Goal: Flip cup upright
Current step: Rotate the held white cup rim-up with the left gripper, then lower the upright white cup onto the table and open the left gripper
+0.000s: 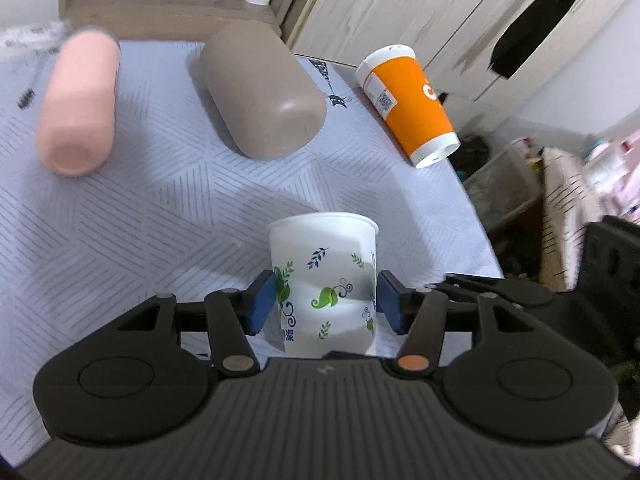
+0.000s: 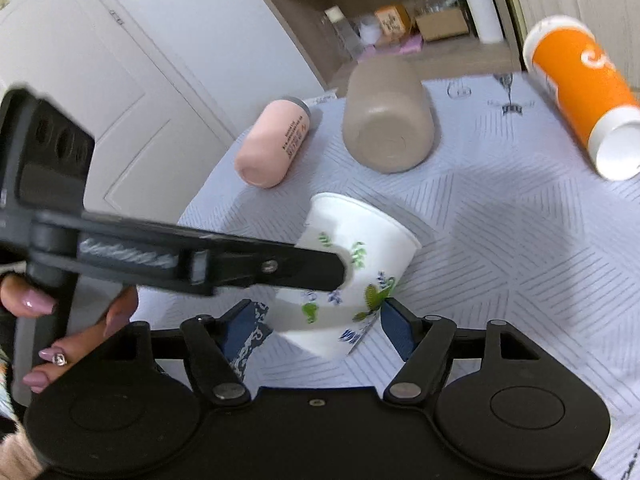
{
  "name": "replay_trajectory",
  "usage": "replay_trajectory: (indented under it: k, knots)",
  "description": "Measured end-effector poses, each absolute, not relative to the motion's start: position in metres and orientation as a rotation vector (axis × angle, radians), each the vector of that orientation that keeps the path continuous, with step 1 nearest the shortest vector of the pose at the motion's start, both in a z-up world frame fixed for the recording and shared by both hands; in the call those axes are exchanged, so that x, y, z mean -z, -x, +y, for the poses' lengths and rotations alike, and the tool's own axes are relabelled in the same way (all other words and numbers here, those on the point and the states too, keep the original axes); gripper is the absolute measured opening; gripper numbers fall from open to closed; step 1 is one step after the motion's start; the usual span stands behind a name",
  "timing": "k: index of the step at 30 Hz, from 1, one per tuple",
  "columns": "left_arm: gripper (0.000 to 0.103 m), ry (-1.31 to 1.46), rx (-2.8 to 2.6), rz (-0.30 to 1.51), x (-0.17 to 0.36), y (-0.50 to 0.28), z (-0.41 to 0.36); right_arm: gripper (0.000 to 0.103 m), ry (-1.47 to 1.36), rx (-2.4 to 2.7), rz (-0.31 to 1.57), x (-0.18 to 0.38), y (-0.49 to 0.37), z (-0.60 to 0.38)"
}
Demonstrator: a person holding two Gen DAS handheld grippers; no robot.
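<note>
Blue-padded fingers (image 1: 265, 301) of the left gripper (image 1: 326, 300) were clamped on the white leaf-printed paper cup (image 1: 325, 280), one pad pressed against each side of its wall at about mid-height. That side-on hold made sense for a flip: gripping the wall rather than the rim let the wrist roll the cup over without crushing its mouth.

From the right wrist view the cup (image 2: 352, 276) hung tilted above the worktop (image 2: 500, 264), wide rim toward the far left and narrow base nearest the camera, so it looked mid-rotation rather than set down. Whether any part touched the patterned cloth could not be told.

Around it the right gripper (image 2: 320, 326) had its fingers (image 2: 396, 326) spread apart, one on each side of the cup's lower end without pinching it; I judged it was waiting to steady or catch the base.

Farther back, a pink bottle (image 1: 78, 108), a taupe bottle (image 1: 262, 94) and an orange cup (image 1: 408, 100) all lay on their sides, well apart from the work, probably awaiting their own turn.
</note>
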State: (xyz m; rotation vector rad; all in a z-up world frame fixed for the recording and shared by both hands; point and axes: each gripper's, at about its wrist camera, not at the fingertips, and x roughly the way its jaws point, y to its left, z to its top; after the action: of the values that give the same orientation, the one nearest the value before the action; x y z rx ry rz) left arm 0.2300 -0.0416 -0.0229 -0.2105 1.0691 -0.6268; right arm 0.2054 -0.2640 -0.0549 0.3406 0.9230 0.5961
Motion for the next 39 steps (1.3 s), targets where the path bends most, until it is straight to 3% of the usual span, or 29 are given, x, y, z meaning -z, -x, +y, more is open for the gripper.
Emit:
replay_trajectory:
  k: [5, 10, 12, 16, 27, 39]
  knots:
    - [0.068, 0.254, 0.673, 1.061, 0.034, -0.248, -0.030, 0.082, -0.433, -0.598, 0.994, 0.066, -0.234, -0.272]
    - [0.066, 0.288, 0.727, 1.069, 0.041, -0.262, -0.034, 0.082, -0.488, -0.632, 1.007, 0.071, -0.239, -0.279]
    - [0.063, 0.302, 0.741, 1.072, 0.044, -0.264, -0.036, 0.074, -0.500, -0.642, 1.001, 0.070, -0.238, -0.281]
    - [0.061, 0.280, 0.756, 1.030, 0.040, -0.258, -0.037, 0.072, -0.457, -0.649, 0.964, 0.067, -0.232, -0.279]
    - [0.061, 0.074, 0.729, 0.753, 0.008, -0.185, -0.037, 0.071, -0.096, -0.667, 0.725, 0.035, -0.167, -0.249]
    - [0.061, -0.030, 0.632, 0.545, 0.007, -0.148, -0.030, 0.071, 0.362, -0.555, 0.419, 0.037, -0.124, -0.210]
